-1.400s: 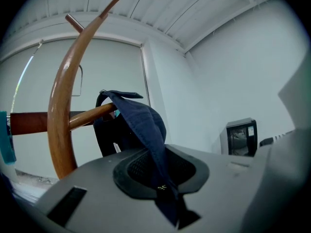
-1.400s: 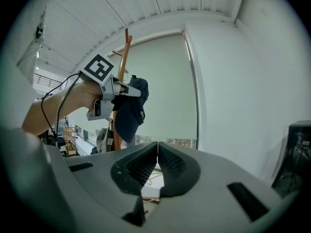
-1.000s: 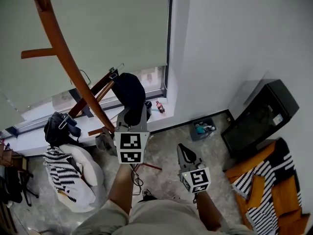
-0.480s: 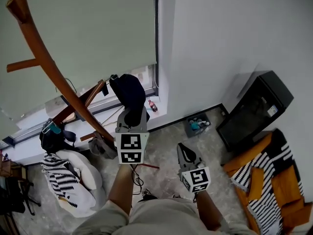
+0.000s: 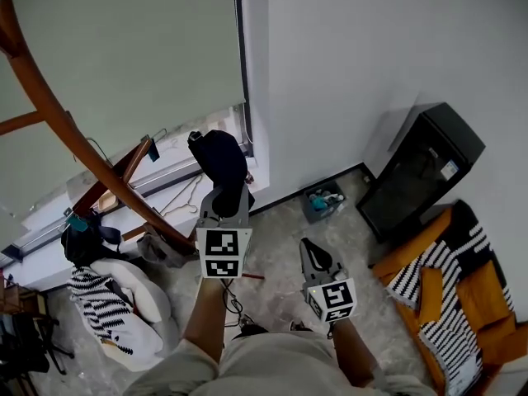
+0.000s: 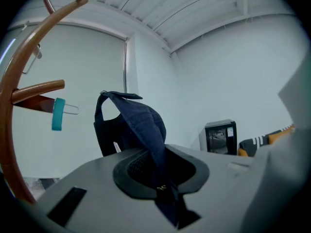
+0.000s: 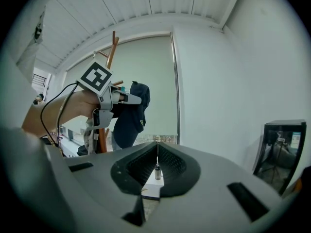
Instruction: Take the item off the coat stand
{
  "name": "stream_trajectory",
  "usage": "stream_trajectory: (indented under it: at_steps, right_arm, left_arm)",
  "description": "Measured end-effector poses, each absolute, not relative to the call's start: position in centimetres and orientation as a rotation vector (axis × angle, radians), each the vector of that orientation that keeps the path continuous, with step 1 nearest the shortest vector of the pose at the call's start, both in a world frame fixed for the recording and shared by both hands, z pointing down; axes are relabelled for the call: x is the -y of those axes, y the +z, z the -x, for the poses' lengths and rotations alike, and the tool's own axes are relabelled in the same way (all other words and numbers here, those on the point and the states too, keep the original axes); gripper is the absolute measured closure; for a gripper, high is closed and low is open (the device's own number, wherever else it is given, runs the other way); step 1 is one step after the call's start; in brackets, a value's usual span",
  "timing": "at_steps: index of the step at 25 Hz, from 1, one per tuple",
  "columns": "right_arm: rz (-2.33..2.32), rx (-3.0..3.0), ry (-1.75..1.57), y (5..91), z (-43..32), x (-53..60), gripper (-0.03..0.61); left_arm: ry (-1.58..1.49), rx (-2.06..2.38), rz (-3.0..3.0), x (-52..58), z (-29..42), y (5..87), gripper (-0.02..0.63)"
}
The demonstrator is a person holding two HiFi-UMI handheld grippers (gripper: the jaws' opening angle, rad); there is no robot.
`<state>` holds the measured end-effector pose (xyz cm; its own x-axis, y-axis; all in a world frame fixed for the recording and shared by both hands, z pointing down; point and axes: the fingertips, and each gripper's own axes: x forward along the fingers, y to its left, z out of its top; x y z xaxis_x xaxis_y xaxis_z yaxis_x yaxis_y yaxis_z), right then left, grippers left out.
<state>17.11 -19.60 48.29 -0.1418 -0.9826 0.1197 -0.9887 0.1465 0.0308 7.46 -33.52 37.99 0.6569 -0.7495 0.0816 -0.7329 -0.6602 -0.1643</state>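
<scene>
Far left, the wooden coat stand point(image 5: 78, 147) sweeps up in its long curve, and no peg of it carries the item. Just right of it, the left gripper point(image 5: 225, 195) is raised and clenched on the dark navy cap point(image 5: 219, 157). A fold of the cloth is pinched between its jaws, and the cap hangs in open air against the window blind point(image 5: 124, 48), apart from the stand. So the lift-off looks done. Further right and lower, the right gripper point(image 5: 309, 250) is closed on nothing, idle over the floor. What seems left is carrying the cap away and setting it somewhere.
</scene>
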Motion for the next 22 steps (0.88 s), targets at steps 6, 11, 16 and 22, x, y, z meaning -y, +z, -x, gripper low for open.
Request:
stream_trajectory:
  at_steps: [6,11,16,22]
  right_arm:
    - [-2.013,2.281,0.092,48.2,-18.7,18.3,0.574]
    - [-2.013,2.292,0.093,48.1,-19.6,17.1,0.574]
    - [-1.974,2.334,0.087,48.0,-19.7,16.3,0.574]
    - [-1.870,2.412,0.079,48.2,-18.8,16.0,0.574]
  left_arm:
    - [-0.233,-1.138,2.793,31.3,-10.2,38.8,0.554]
    - [-0.237,-1.145,2.810,30.1,-10.6,39.7,0.552]
    - [-0.246,-1.162,2.799,28.2,-10.7,40.2,0.552]
    - [-0.268,-1.265,2.783,26.0,-9.3,41.5,0.552]
